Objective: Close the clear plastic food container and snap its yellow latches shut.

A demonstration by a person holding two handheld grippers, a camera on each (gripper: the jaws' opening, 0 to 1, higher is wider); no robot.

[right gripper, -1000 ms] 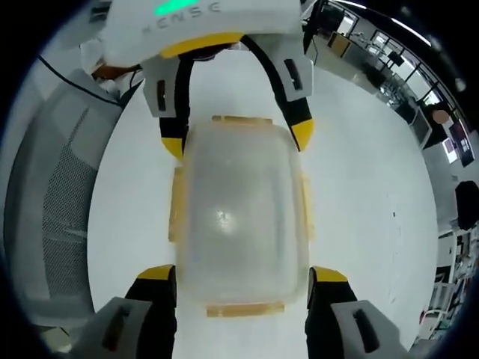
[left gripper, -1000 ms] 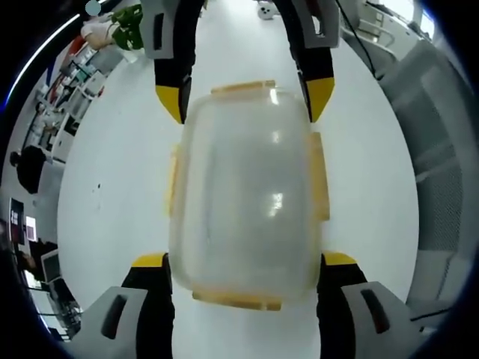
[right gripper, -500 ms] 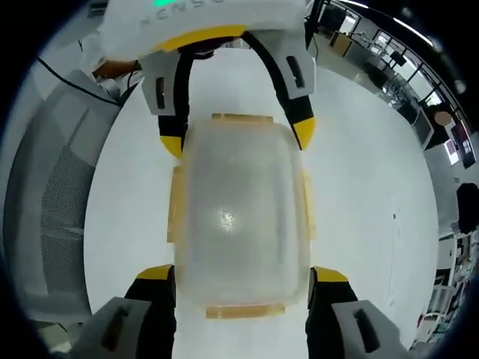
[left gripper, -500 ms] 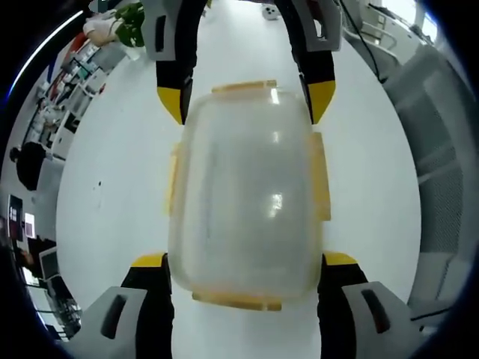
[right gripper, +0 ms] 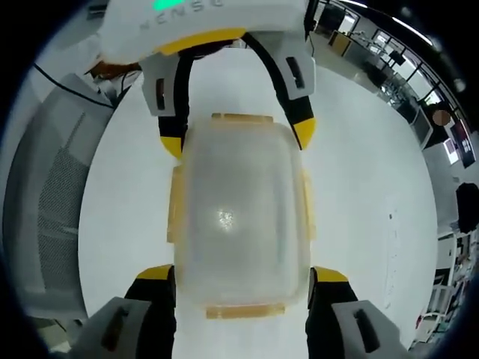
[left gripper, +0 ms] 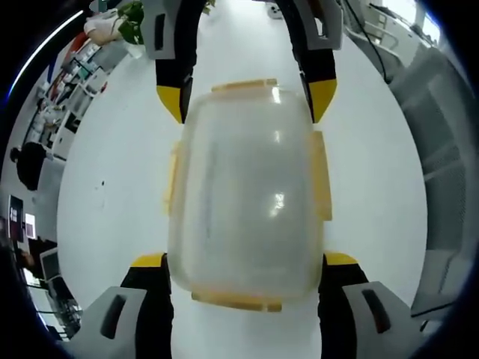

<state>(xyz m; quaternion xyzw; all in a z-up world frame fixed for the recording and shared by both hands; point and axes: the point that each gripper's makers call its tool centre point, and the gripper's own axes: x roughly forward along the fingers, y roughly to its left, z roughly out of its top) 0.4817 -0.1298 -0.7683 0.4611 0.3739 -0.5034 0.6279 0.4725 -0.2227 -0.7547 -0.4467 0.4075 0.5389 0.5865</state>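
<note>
- The clear container lies on the white tabletop, yellow latches at its edges.
- Left claw and right claw — each spread wide — straddle opposite ends.
- Left gripper view adds a plant; whether the latches are snapped is unclear.

White table, mesh chair, office beyond.

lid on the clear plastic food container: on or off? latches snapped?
On: the frosted lid covers the clear plastic food container from rim to rim. The yellow latches jut flat outward along its edges; whether they are snapped, cannot tell.
</note>
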